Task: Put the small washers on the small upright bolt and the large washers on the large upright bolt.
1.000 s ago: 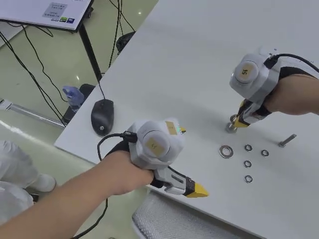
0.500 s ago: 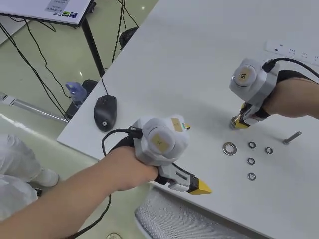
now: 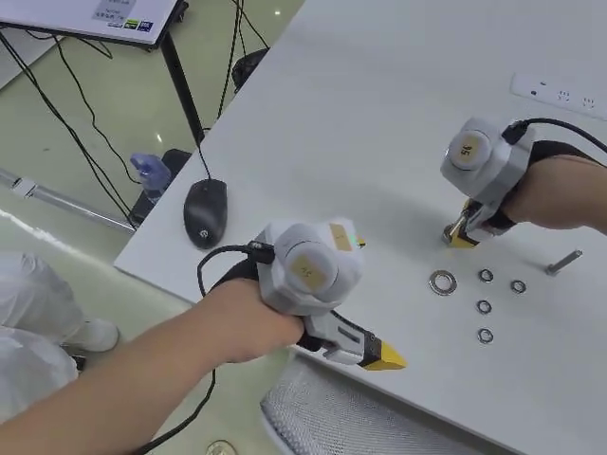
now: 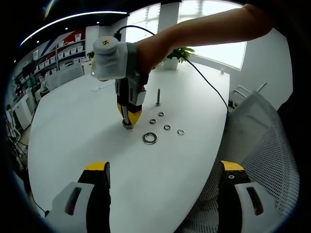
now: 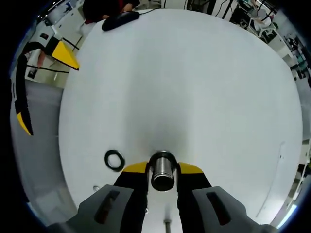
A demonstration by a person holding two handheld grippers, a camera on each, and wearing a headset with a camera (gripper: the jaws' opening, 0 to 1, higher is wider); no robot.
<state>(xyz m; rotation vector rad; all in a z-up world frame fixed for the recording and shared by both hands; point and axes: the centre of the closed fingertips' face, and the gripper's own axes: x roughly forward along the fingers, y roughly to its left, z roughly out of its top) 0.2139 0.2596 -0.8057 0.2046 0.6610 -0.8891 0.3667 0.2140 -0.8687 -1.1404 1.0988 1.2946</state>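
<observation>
Nearest, the left claw hangs over the white counter's edge, jaws wide apart and empty. Beyond it, one large washer and four small washers lie flat in the open. Just beside them the right claw is clamped on the shiny large bolt, upright; the small bolt sits farther right and a mouse well left.

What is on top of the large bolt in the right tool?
Nothing: the bare end of the large bolt shows between the jaws of the right tool, no washer on it. The jaws hide its shank.
</observation>
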